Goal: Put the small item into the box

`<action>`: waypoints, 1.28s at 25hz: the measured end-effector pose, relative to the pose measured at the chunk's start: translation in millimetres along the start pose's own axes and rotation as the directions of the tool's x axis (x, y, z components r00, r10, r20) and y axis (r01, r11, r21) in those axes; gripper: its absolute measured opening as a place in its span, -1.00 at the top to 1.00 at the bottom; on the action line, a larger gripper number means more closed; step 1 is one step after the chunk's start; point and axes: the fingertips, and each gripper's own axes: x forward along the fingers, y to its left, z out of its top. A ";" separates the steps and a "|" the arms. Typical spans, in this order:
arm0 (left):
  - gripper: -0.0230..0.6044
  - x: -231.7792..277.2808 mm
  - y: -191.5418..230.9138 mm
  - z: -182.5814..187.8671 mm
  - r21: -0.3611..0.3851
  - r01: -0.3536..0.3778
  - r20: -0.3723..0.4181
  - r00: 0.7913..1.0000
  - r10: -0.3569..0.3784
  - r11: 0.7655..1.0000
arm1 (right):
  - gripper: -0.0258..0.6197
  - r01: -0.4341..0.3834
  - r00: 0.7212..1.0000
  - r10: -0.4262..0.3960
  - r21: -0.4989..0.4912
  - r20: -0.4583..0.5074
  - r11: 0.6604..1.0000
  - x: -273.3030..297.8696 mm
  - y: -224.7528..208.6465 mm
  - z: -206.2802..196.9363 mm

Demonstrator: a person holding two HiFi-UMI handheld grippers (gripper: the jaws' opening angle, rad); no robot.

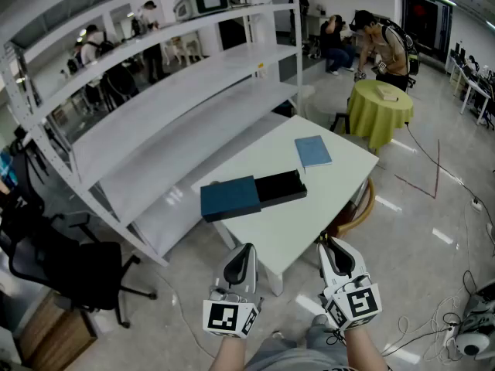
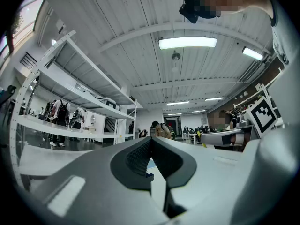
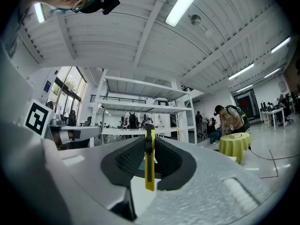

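- One small item [image 3: 149, 172], a slim yellow strip with a black spine, probably a utility knife, stands upright, clamped in the right gripper [image 1: 331, 247].
- Judged handling: light, rigid, smooth-sided. Grip across the flat faces near mid-length.
- Left gripper [image 1: 244, 253]: jaws together, nothing between them.
- The box [image 1: 280, 188], a black tray beside its blue sleeve [image 1: 230, 198], lies well ahead on the table [image 1: 309, 222].

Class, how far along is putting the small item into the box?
Done: the box lies open on the table. In hand: the right gripper clamps a yellow utility knife in its fingers, short of the table. Left: carry it over and release it in the box.
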 end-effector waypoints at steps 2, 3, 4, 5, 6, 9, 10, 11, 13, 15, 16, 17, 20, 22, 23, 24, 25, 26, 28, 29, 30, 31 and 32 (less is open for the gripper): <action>0.91 -1.0 1.2 1.8 0.003 -0.003 -0.005 1.000 0.004 1.000 | 0.71 0.000 1.000 0.000 0.001 0.003 1.000 -0.3 1.6 -3.2; 0.91 -1.5 1.9 1.7 0.003 -0.004 -0.005 1.000 0.004 1.000 | 0.71 0.000 1.000 0.000 0.002 0.003 1.000 -0.2 2.5 -4.1; 0.91 -1.8 2.7 0.9 0.002 -0.002 -0.004 1.000 0.002 1.000 | 0.71 0.001 1.000 -0.001 0.002 0.004 1.000 0.0 3.3 -4.5; 0.91 -2.0 3.7 0.5 0.001 -0.001 -0.003 1.000 0.001 1.000 | 0.71 0.002 1.000 -0.002 0.003 0.004 1.000 0.6 4.1 -4.4; 0.91 -1.9 4.8 0.9 0.001 0.000 -0.004 1.000 0.000 1.000 | 0.71 0.004 1.000 -0.004 0.001 0.004 1.000 1.5 4.9 -4.0; 0.91 -2.2 8.4 -0.8 0.001 0.005 -0.004 1.000 -0.005 1.000 | 0.71 0.008 1.000 -0.008 -0.007 0.003 1.000 3.7 7.3 -3.7; 0.91 -2.6 9.7 -0.4 -0.001 0.004 -0.006 1.000 -0.004 1.000 | 0.71 0.010 1.000 -0.010 -0.005 0.001 1.000 4.2 8.1 -4.6; 0.91 -3.1 11.1 0.5 -0.003 0.002 -0.009 1.000 -0.002 1.000 | 0.71 0.011 1.000 -0.011 -0.002 -0.001 1.000 4.5 9.0 -5.9; 0.91 -4.6 14.0 -0.9 -0.008 0.006 -0.008 1.000 -0.006 1.000 | 0.71 0.016 1.000 -0.016 0.002 -0.006 1.000 5.4 11.2 -8.1; 0.91 -5.8 16.4 0.1 -0.006 0.008 -0.011 1.000 -0.009 1.000 | 0.71 0.025 1.000 -0.025 0.009 -0.001 1.000 6.1 12.8 -8.4; 0.91 -6.1 17.6 0.6 -0.005 0.009 -0.014 1.000 -0.010 1.000 | 0.71 0.031 1.000 -0.031 0.016 0.005 0.999 6.5 13.0 -8.1; 0.91 -6.4 18.9 -0.5 -0.004 0.011 -0.015 1.000 -0.011 1.000 | 0.71 0.037 0.999 -0.037 0.023 0.009 0.999 6.8 12.9 -8.1; 0.91 -7.0 21.8 -4.2 -0.011 0.010 -0.026 1.000 -0.011 1.000 | 0.71 0.042 0.999 -0.042 0.032 0.007 0.999 6.2 14.7 -11.0; 0.91 -6.0 21.8 -6.2 -0.014 0.016 -0.028 0.999 -0.017 1.000 | 0.71 0.044 0.999 -0.044 0.028 0.002 0.999 6.0 15.1 -12.7; 0.91 -4.8 21.4 -7.9 -0.012 0.023 -0.025 0.999 -0.023 1.000 | 0.71 0.046 0.999 -0.046 0.026 0.000 0.999 6.6 14.3 -13.1; 0.91 -3.1 21.0 -9.6 -0.010 0.030 -0.022 0.999 -0.030 1.000 | 0.71 0.049 0.999 -0.049 0.026 -0.001 0.998 7.6 12.7 -13.5; 0.91 -0.9 21.0 -10.4 -0.011 0.032 -0.021 0.999 -0.032 0.999 | 0.71 0.051 0.999 -0.051 0.026 -0.001 0.998 8.8 10.6 -14.0; 0.91 1.8 21.4 -10.2 -0.014 0.030 -0.022 0.999 -0.031 0.999 | 0.71 0.053 0.999 -0.053 0.026 -0.002 0.998 10.6 8.3 -14.7; 0.91 7.6 23.6 -10.7 -0.016 0.025 -0.024 0.999 -0.026 1.000 | 0.71 0.050 0.999 -0.050 0.026 -0.005 0.998 16.3 4.6 -15.2; 0.91 10.8 25.4 -10.1 -0.015 0.020 -0.026 0.999 -0.021 1.000 | 0.71 0.046 0.999 -0.045 0.025 -0.006 0.999 20.2 3.3 -14.6; 0.91 14.1 27.4 -9.1 -0.014 0.015 -0.027 1.000 -0.015 1.000 | 0.71 0.040 0.999 -0.040 0.023 -0.007 0.999 24.4 2.1 -13.6; 0.91 17.6 29.3 -8.9 -0.012 0.010 -0.026 1.000 -0.011 1.000 | 0.71 0.034 0.999 -0.034 0.021 -0.006 0.999 28.8 0.6 -12.6; 0.91 21.3 31.0 -9.9 -0.010 0.009 -0.022 1.000 -0.009 1.000 | 0.71 0.028 1.000 -0.028 0.019 -0.004 0.999 33.6 -1.3 -11.7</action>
